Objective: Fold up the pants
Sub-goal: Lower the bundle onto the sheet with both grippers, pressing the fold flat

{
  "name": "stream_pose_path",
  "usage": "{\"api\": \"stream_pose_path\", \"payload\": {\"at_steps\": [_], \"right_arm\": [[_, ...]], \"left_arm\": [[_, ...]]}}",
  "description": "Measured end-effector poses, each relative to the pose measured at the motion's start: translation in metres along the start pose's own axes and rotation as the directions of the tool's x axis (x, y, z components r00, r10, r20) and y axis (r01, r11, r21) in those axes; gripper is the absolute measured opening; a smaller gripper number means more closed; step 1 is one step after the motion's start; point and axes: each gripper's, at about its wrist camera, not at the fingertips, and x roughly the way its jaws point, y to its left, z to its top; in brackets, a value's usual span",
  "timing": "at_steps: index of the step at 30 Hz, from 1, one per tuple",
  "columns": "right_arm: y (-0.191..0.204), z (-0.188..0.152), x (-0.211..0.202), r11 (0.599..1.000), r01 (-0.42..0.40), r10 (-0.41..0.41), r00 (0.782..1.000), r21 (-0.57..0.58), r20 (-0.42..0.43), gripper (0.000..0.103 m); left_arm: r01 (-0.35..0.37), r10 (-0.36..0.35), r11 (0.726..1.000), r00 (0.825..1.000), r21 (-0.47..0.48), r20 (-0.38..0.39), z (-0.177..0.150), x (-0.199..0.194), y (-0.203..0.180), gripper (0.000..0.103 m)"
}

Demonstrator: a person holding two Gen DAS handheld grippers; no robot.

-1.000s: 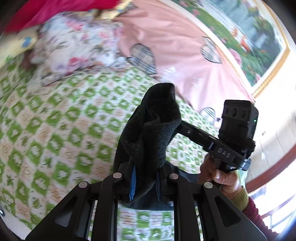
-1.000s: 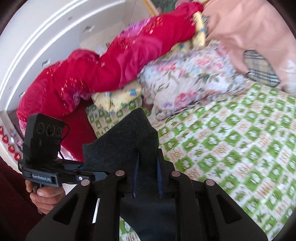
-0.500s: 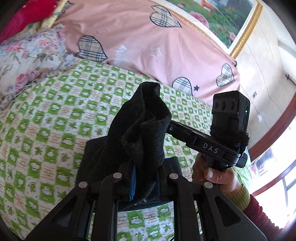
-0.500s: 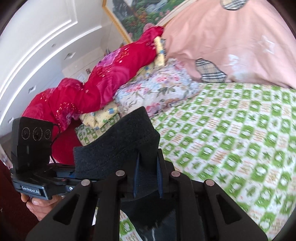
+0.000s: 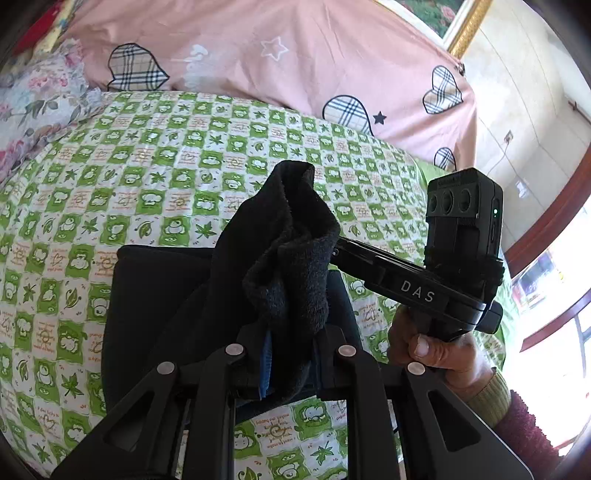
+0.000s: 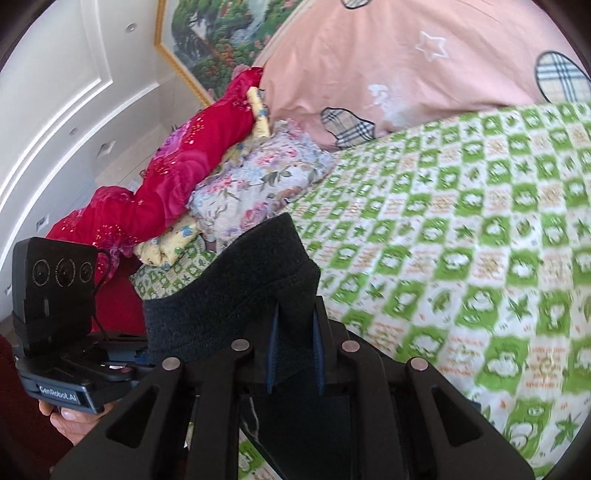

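Observation:
The dark fleece pants (image 5: pixel 288 258) are held up over the green-checked bed. My left gripper (image 5: pixel 290 354) is shut on a bunched edge of them; part of the pants lies flat on the sheet (image 5: pixel 155 288) below. My right gripper (image 6: pixel 295 343) is shut on another edge of the pants (image 6: pixel 240 295), which stand up in a fold between its blue pads. Each gripper shows in the other's view: the right one (image 5: pixel 436 284) at the right, the left one (image 6: pixel 62 325) at the lower left.
The bed has a green and white checked sheet (image 6: pixel 461 240). A pink quilt with plaid hearts (image 5: pixel 295 62) lies at the far side. A floral pillow (image 6: pixel 258 184) and a red blanket (image 6: pixel 177 184) are piled at the head end. A framed picture (image 6: pixel 225 33) hangs above.
Both grippers have swung with the pants still held, so the views turned from the pillow pile toward the pink quilt. More of the pants now lies flat on the sheet.

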Motion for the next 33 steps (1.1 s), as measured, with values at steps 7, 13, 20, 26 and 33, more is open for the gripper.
{"api": "stream_pose_path", "payload": {"at_steps": [7,13,20,26,33], "right_arm": [[-0.016,-0.017,-0.01,0.996,0.073,-0.073,0.997,0.044,-0.007,0.018],[-0.019,-0.029,-0.022,0.982,0.184,-0.183,0.983,0.043,-0.018,0.017],[-0.027,-0.043,-0.057,0.955,0.251,-0.262,0.964,0.155,0.05,0.018],[-0.024,-0.054,-0.076,0.932,0.275,-0.304,0.948,0.235,0.094,0.023],[-0.007,-0.059,-0.086,0.895,0.362,-0.399,0.911,0.261,0.106,0.053]], "left_arm": [[-0.008,0.01,0.999,0.999,0.038,-0.041,-0.005,0.025,-0.011,0.016],[0.024,-0.017,0.996,0.996,0.082,-0.086,-0.016,0.043,-0.019,0.017],[0.045,-0.033,0.993,0.994,0.107,-0.108,-0.025,0.052,-0.026,0.023],[0.136,-0.121,0.985,0.983,0.106,-0.138,-0.03,0.049,-0.031,0.043],[0.155,-0.142,0.983,0.982,0.098,-0.128,-0.033,0.033,-0.025,0.044]]}}
